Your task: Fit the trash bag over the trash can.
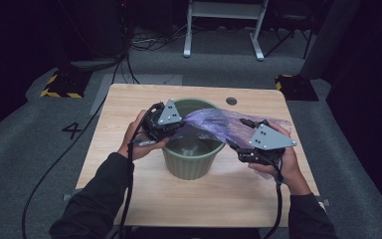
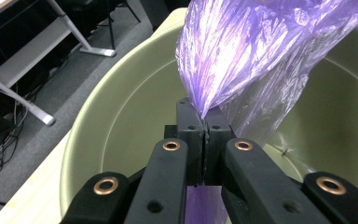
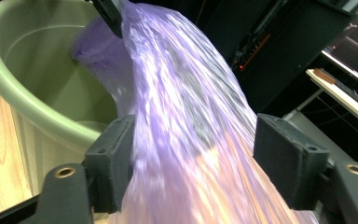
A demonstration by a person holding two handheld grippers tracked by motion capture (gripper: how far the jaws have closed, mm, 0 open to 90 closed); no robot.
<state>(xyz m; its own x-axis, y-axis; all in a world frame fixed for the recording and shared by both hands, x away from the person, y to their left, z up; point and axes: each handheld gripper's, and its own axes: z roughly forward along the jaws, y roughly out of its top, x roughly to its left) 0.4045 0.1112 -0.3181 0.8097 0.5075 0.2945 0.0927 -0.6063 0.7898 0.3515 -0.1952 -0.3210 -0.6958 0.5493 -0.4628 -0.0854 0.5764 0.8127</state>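
On the left, the left tool sits at the near-left rim of the round sage-green plastic bin, which stands near the middle of the pale wooden tabletop. In the left gripper view its jaws are pressed together on a gathered edge of the thin translucent purple plastic bag, with a strip of film showing below the pads, so it pinches the bag right over the bin's open mouth.

From there the bag stretches rightward across the bin's rim, part of it drooping inside, toward the right edge of the tabletop.

On the right, the right tool has its jaws spread wide, with the film running loosely between them; the pads do not appear to press it. In the high view this tool is held just off the bin's right side.

The work looks like lining the bin with the bag, and the step in hand seems to be opening the bag's mouth. The next move likely calls for the right tool to close on a single layer of the film's free edge, then draw it away from the left tool's pinch so the mouth opens and can be pulled over the rim. Catching both layers would keep the bag shut.
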